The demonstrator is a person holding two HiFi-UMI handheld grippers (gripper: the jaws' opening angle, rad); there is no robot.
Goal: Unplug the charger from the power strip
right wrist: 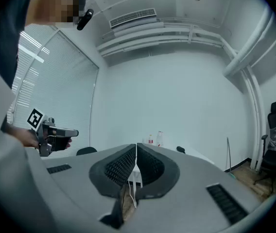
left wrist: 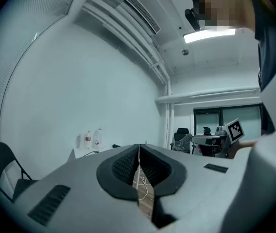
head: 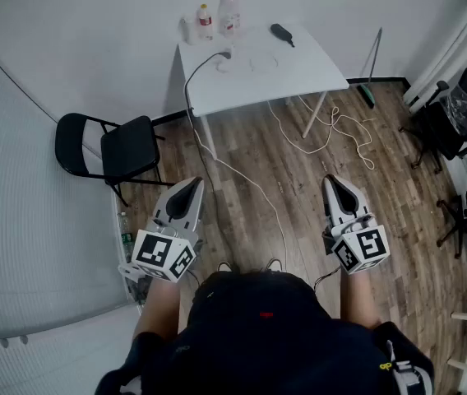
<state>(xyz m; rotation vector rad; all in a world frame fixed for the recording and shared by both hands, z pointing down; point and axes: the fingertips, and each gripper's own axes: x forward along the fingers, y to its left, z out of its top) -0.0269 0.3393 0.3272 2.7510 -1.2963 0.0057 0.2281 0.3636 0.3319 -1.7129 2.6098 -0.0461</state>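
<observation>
You're standing well back from the white table [head: 299, 74] with both claws held out level in front of you. To me that reads as a ready stance, with the task not started. The left gripper [head: 191, 184] has its jaws pressed together on nothing, just a sliver of floor showing through the slit. The right gripper [head: 333, 181] is the same deal, closed up and empty. Makes sense, since nothing's within reach to grab yet. What you're after looks to be on the tabletop. A black cord [head: 190, 89] climbs from the floor over the left edge and ends at a small pale lump toward the far edge, in the left half. I'm guessing that's the charger [head: 224, 58], but it's too small to separate it from the power strip. Quick count:

- two bottles [head: 230, 13] at the far left corner
- one dark handheld-looking thing [head: 283, 34] by the far edge
- one white cord [head: 332, 130] looped on the floor below the right edge
- one black folding chair [head: 110, 151] off to the table's left

You'd probably need to walk up and spread one claw before pulling anything, maybe pinning the strip with the other so it doesn't lift.
</observation>
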